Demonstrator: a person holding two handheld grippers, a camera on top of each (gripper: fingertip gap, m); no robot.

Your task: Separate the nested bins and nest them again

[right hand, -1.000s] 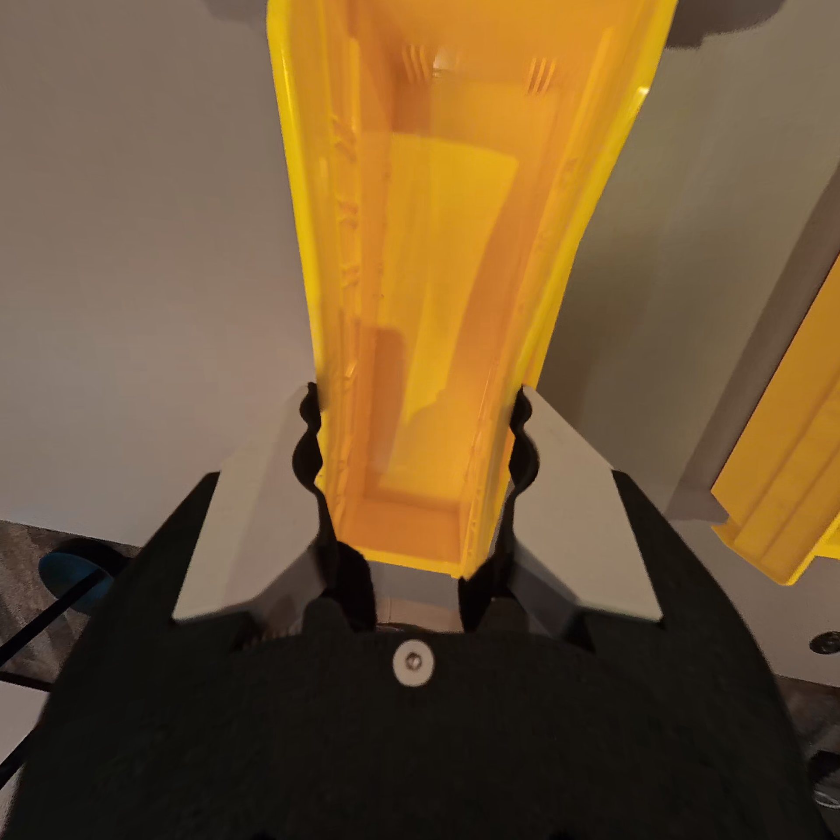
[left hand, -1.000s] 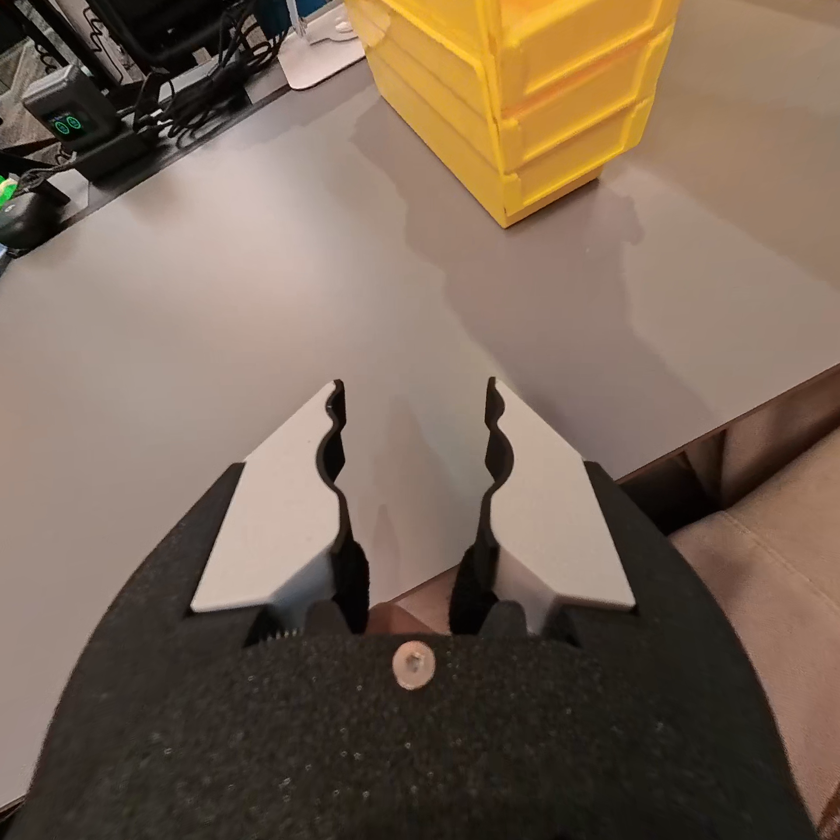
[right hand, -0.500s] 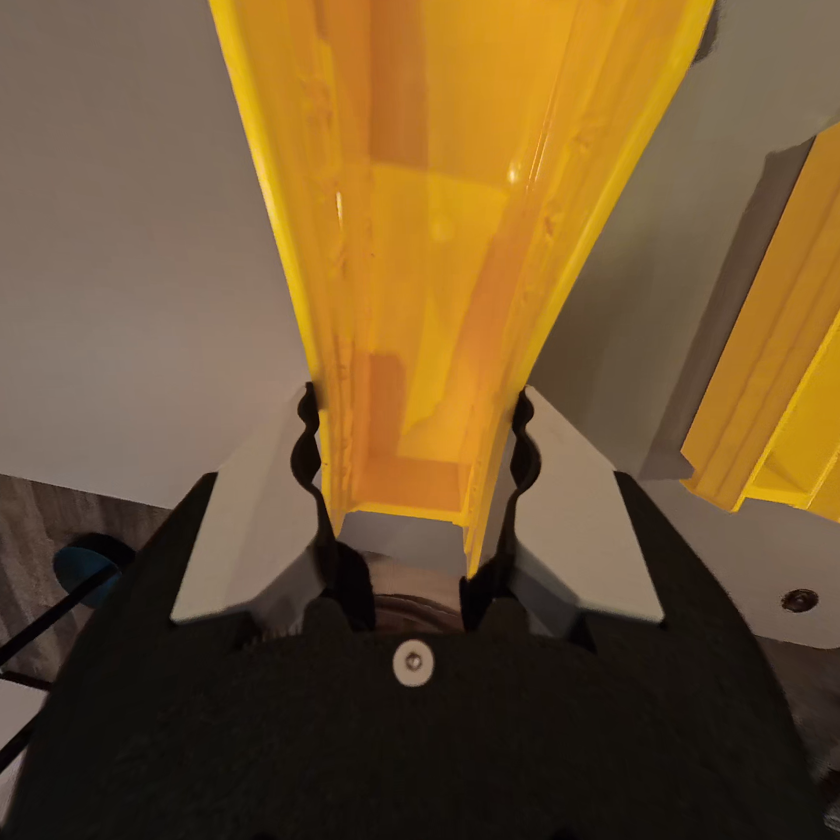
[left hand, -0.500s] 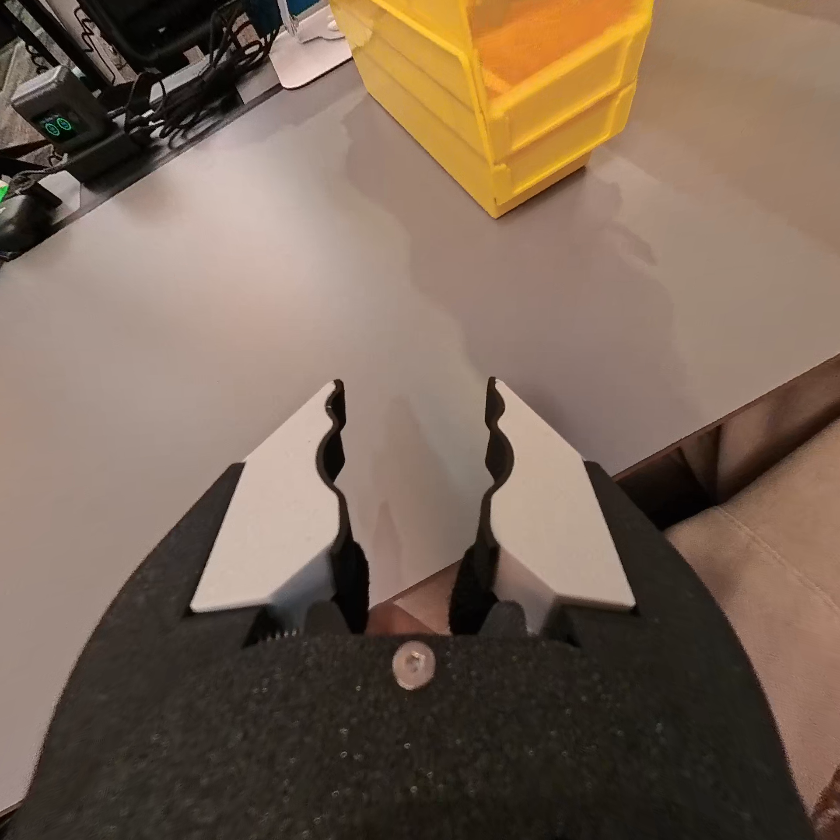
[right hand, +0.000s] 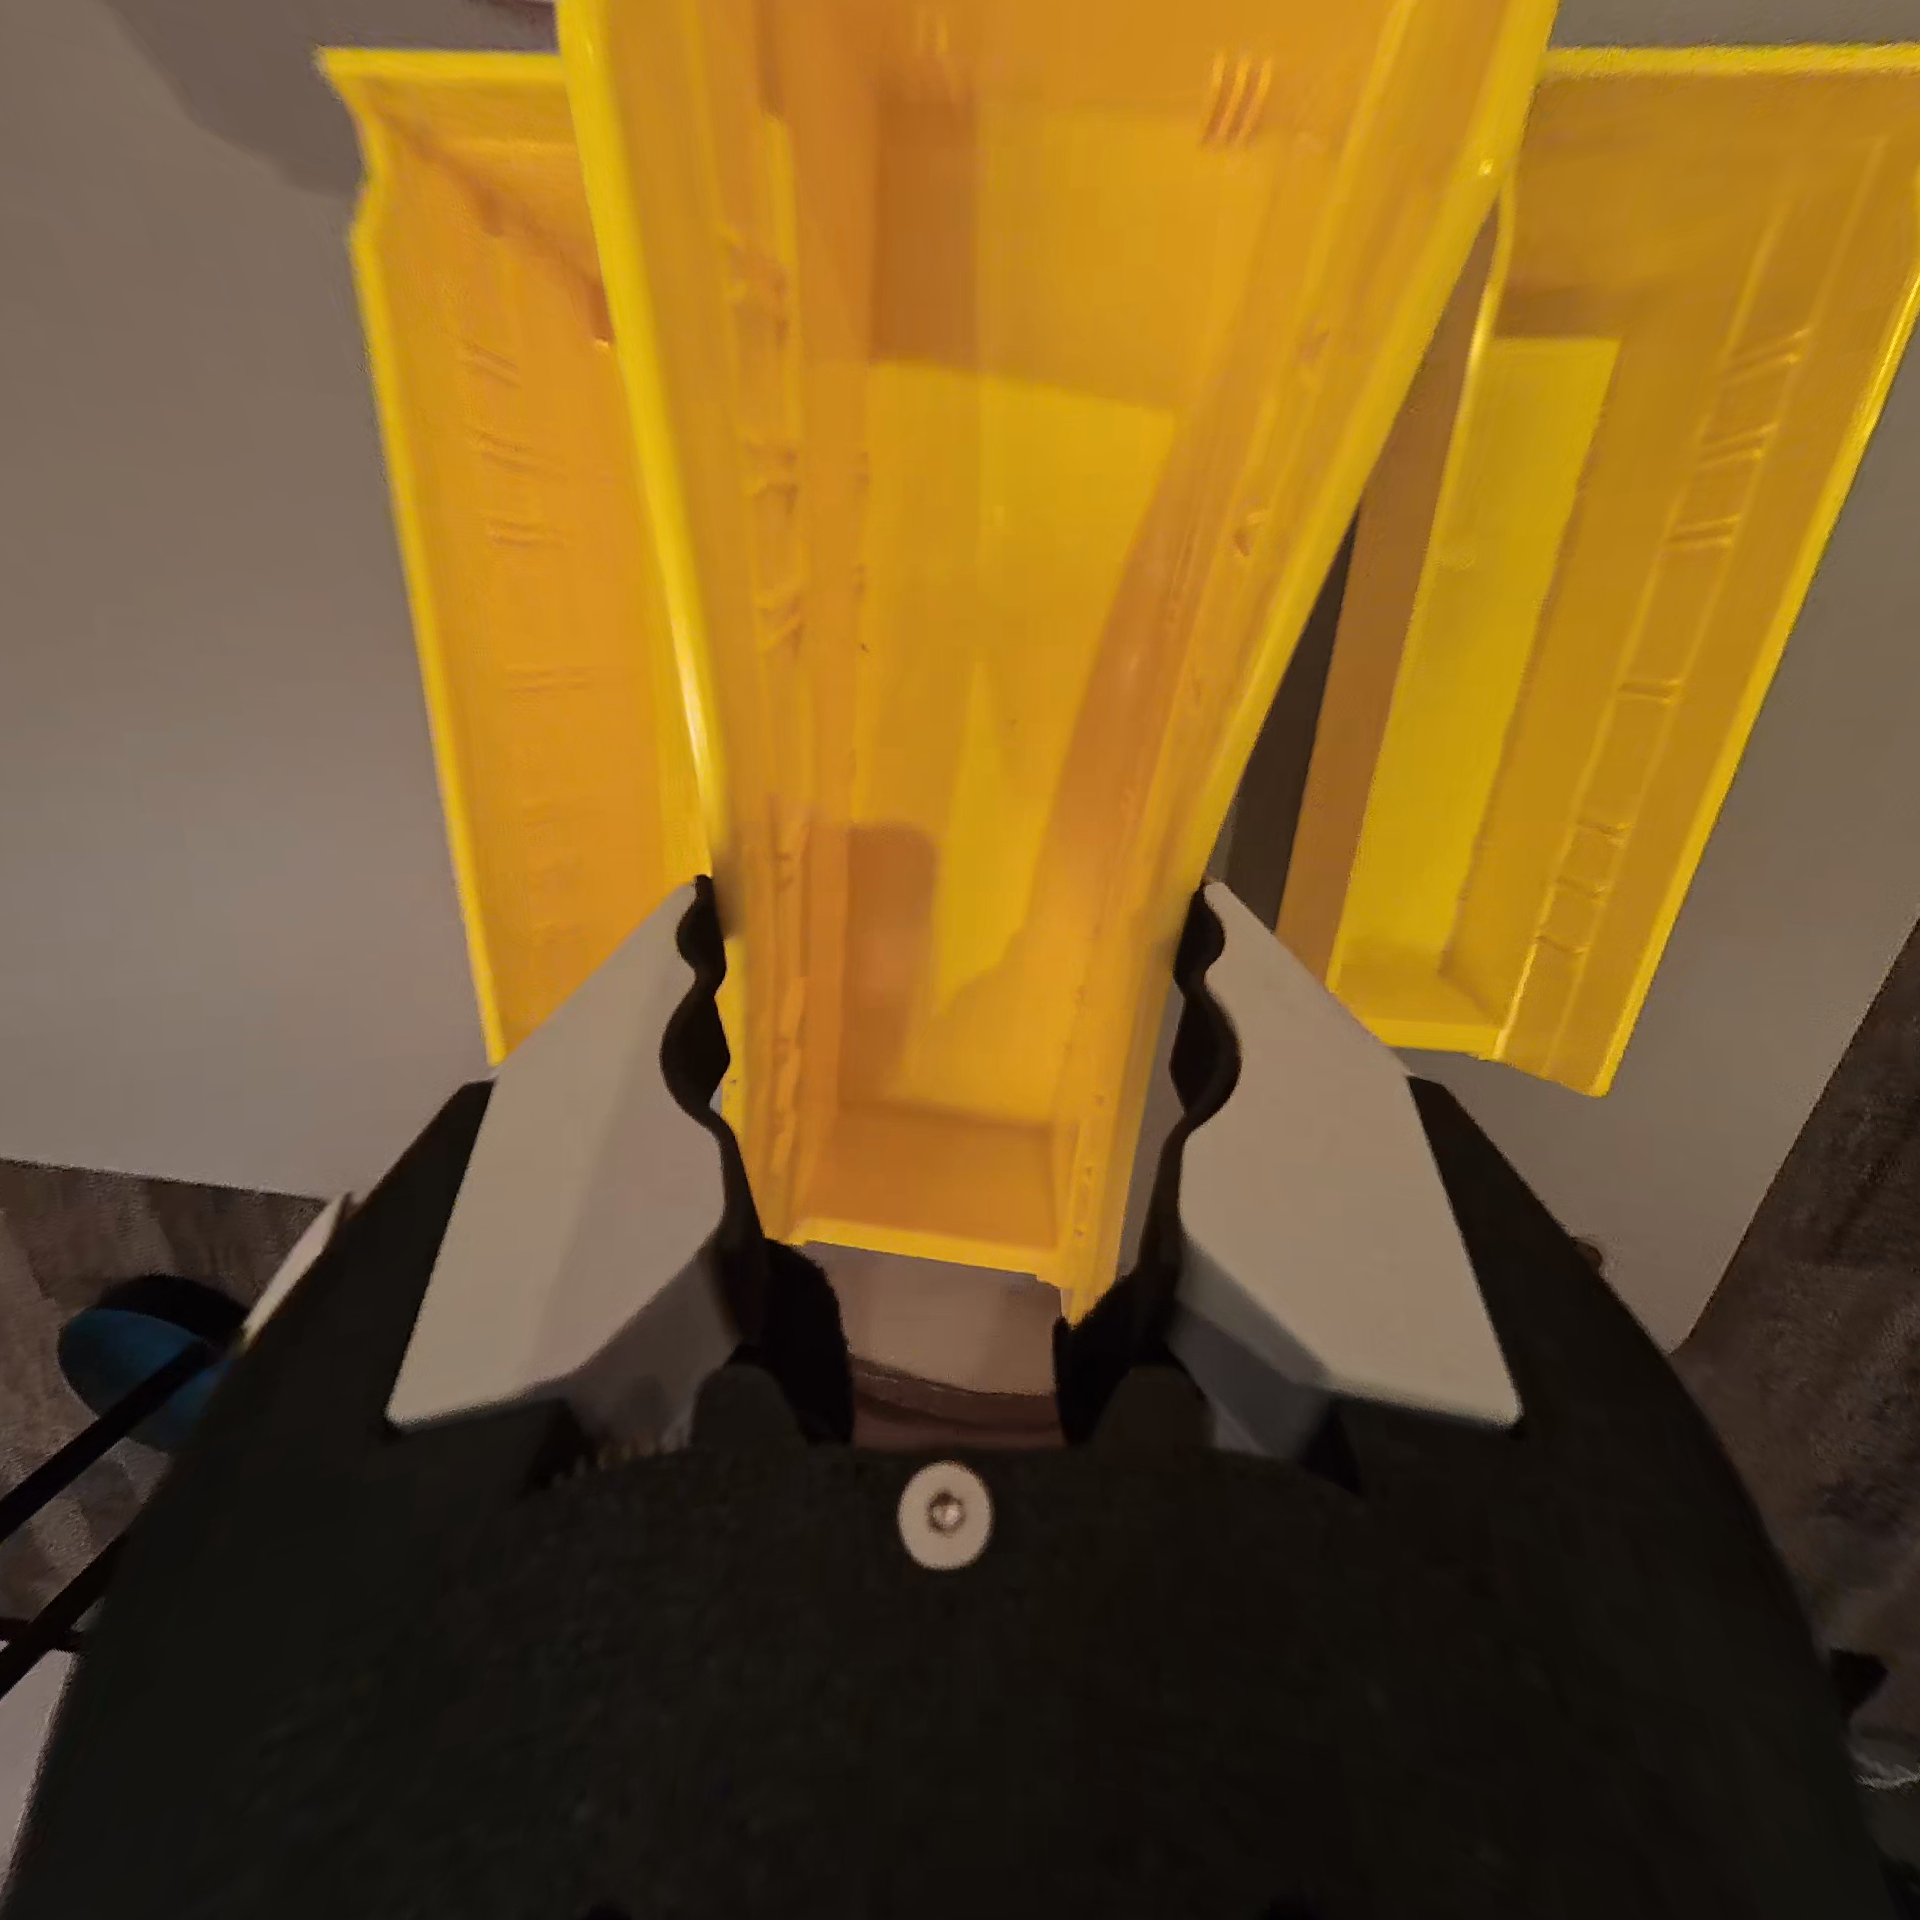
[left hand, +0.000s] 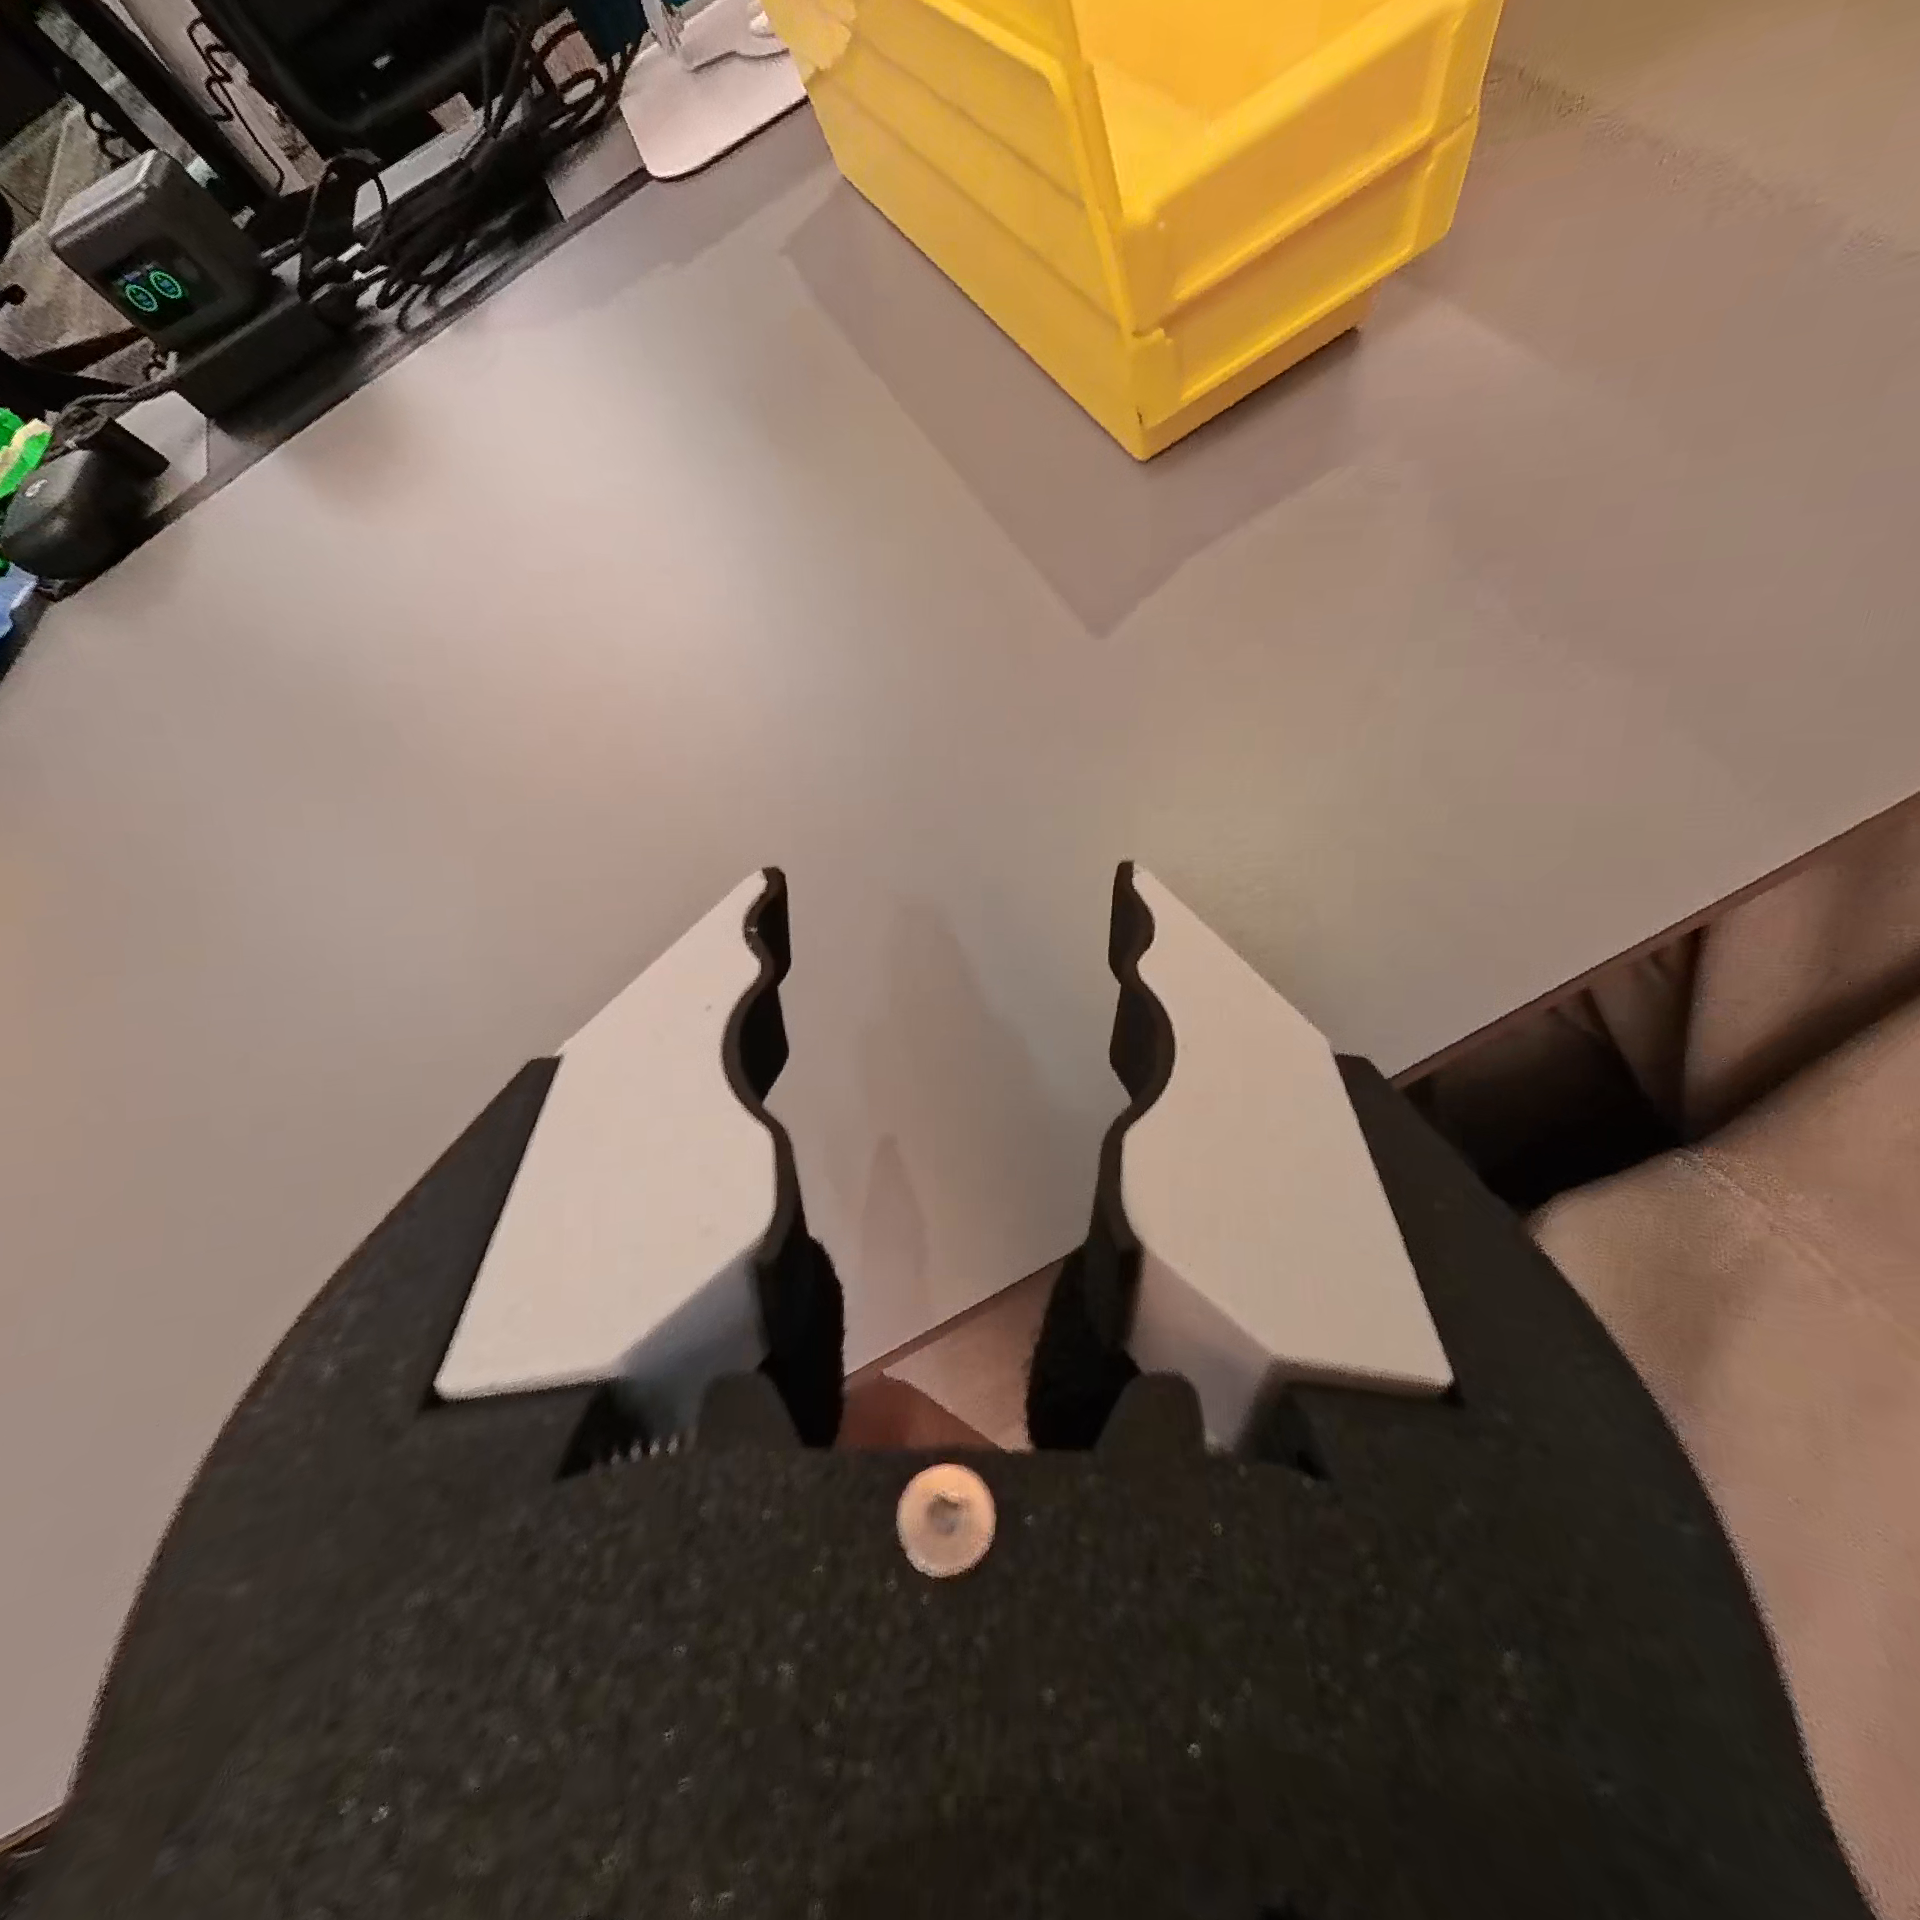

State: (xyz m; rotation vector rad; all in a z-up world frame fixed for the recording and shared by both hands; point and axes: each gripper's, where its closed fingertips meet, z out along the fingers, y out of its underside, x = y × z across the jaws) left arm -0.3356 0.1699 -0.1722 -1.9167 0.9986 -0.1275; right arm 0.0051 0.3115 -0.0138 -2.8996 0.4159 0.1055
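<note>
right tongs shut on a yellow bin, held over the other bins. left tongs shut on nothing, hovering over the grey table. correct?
One error: the left tongs are open, not shut; the left wrist view shows a clear gap between the fingers, with bare grey table behind it. The rest holds: in the right wrist view the right tongs are shut on a yellow bin, held over the other bins.

No words, brands or numbers can be read in either view. The only sign-like marks are two round green glowing symbols on the face of a small grey device (left hand: 156,272) beyond the table's (left hand: 520,665) far left edge, too small to make out.
</note>
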